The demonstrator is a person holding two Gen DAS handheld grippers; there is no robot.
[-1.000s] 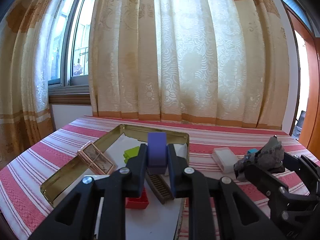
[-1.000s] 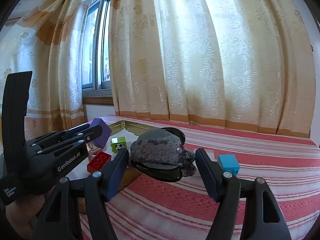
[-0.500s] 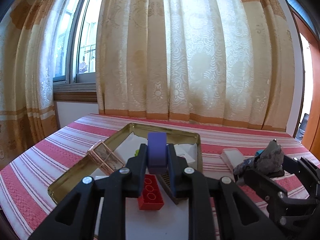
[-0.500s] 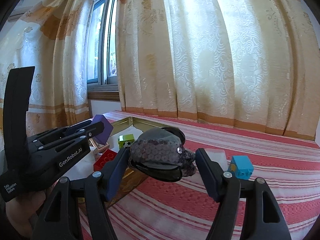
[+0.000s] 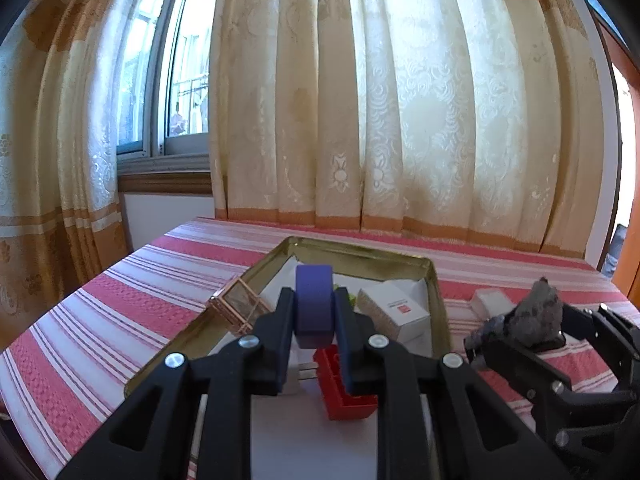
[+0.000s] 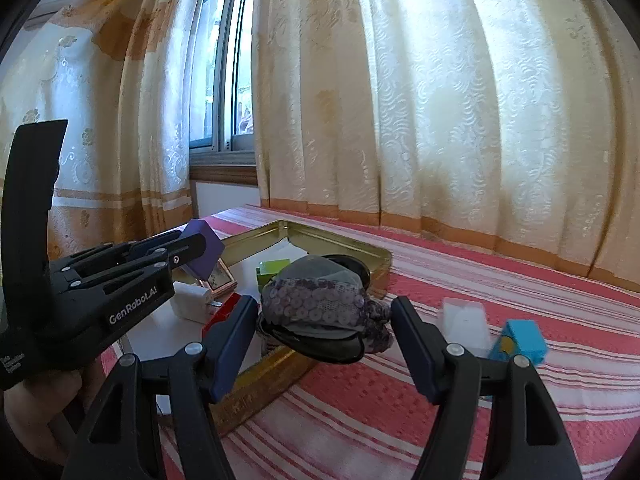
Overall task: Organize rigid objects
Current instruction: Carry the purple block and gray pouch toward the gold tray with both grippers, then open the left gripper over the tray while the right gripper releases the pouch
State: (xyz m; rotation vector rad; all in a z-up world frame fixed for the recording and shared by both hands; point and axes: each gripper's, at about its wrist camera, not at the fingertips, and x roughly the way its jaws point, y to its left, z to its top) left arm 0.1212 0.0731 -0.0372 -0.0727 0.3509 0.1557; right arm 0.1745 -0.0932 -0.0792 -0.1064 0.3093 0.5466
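My left gripper (image 5: pixel 314 297) is shut on a purple block (image 5: pixel 314 280) and holds it above the gold metal tray (image 5: pixel 360 251). The right wrist view shows the same block (image 6: pixel 205 251) at the left, over the tray's near corner (image 6: pixel 340 240). My right gripper (image 6: pixel 324 308) is shut on a dark sequined hair accessory (image 6: pixel 320 292), held just above the tray's right rim. In the left wrist view that accessory (image 5: pixel 536 312) shows at the right. In the tray lie a red brick (image 5: pixel 344 392), a white carton (image 5: pixel 396 312), a green block (image 6: pixel 274 270) and a white plug (image 6: pixel 192 304).
A copper-framed glass box (image 5: pixel 240 304) leans on the tray's left rim. On the striped red cloth to the right of the tray lie a translucent white box (image 6: pixel 466 316) and a blue block (image 6: pixel 520 340). Curtains and a window stand behind the table.
Both grippers have shifted left across the table, each keeping its load. The tray and blocks now sit further right in both views, and the white carton has come into sight.
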